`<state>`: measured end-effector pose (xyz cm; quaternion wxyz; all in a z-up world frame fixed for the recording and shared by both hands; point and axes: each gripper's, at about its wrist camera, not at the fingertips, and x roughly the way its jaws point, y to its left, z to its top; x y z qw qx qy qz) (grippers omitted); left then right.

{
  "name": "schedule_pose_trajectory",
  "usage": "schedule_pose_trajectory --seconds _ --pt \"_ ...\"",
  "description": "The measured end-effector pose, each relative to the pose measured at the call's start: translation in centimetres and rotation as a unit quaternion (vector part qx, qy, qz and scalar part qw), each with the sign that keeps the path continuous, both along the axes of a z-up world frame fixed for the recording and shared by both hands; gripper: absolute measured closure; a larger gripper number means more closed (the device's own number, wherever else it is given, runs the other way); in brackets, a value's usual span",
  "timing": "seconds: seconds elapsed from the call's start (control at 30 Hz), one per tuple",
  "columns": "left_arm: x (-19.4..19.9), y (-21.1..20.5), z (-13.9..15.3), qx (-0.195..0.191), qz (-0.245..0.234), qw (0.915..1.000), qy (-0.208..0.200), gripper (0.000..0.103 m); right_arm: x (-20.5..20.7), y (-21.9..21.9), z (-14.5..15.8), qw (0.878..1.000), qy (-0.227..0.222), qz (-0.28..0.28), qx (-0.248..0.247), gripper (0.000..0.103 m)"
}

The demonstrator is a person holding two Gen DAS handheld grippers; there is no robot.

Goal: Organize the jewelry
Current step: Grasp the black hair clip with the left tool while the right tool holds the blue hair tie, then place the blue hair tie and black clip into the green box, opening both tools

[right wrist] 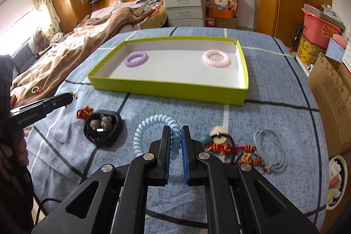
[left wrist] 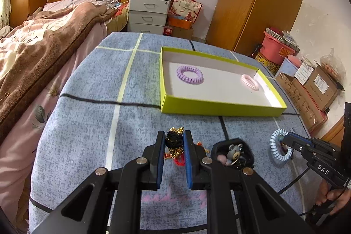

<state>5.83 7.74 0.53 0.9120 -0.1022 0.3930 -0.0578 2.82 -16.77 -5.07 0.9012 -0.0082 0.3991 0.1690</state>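
A green-rimmed white tray [left wrist: 217,110] [right wrist: 166,90] on the blue cloth holds a purple coil hair tie [left wrist: 190,77] [right wrist: 136,59] and a pink coil hair tie [left wrist: 250,82] [right wrist: 216,58]. My left gripper [left wrist: 174,139] [right wrist: 70,100] is shut on a black and gold bracelet [left wrist: 174,143] near the table's front. My right gripper [right wrist: 175,135] [left wrist: 283,142] is shut on the right side of a light blue coil hair tie [right wrist: 153,133] [left wrist: 279,147] lying on the cloth. A black band with bear charms [left wrist: 233,155] [right wrist: 103,126] lies between the two grippers.
Red knotted cords with beads [right wrist: 232,150] and a pale blue elastic loop [right wrist: 271,146] lie right of the right gripper. A bed [left wrist: 43,43] runs along the table's left side. Cardboard boxes [left wrist: 311,89] stand on the floor to the right.
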Motion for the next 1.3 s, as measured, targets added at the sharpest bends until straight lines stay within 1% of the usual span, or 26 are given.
schedule_pose_trajectory --seconds 0.3,0.47,0.63,0.77,0.87,1.0,1.3 --pt "2.8 -0.7 2.6 0.000 -0.018 0.9997 -0.019 0.086 3.3 0.1 2.9 1.000 -0.023 -0.012 0.006 0.093" --pt "5.1 -1.5 3.2 0.002 -0.028 0.9993 -0.023 0.086 6.3 0.3 3.6 0.999 -0.028 -0.021 0.006 0.093" --pt "7.3 -1.9 3.0 -0.003 -0.032 0.9994 -0.015 0.086 9.5 0.3 3.9 0.999 -0.028 -0.028 0.002 0.093" --pt "8.6 -2.4 2.6 0.000 -0.038 0.9992 -0.009 0.086 11.8 0.6 3.5 0.999 -0.021 -0.030 -0.002 0.093" --pt "9.4 -2.7 2.0 0.007 -0.039 0.9992 -0.002 0.086 13.5 0.8 2.7 0.999 -0.008 -0.033 -0.009 0.093" --pt "10.3 -2.8 1.0 0.005 -0.041 0.9991 0.012 0.086 15.5 0.9 1.7 0.999 0.008 -0.032 -0.009 0.093" --pt "11.7 -3.2 -0.6 0.009 -0.033 0.9988 0.036 0.086 17.6 1.9 0.2 0.999 0.030 -0.021 -0.013 0.093"
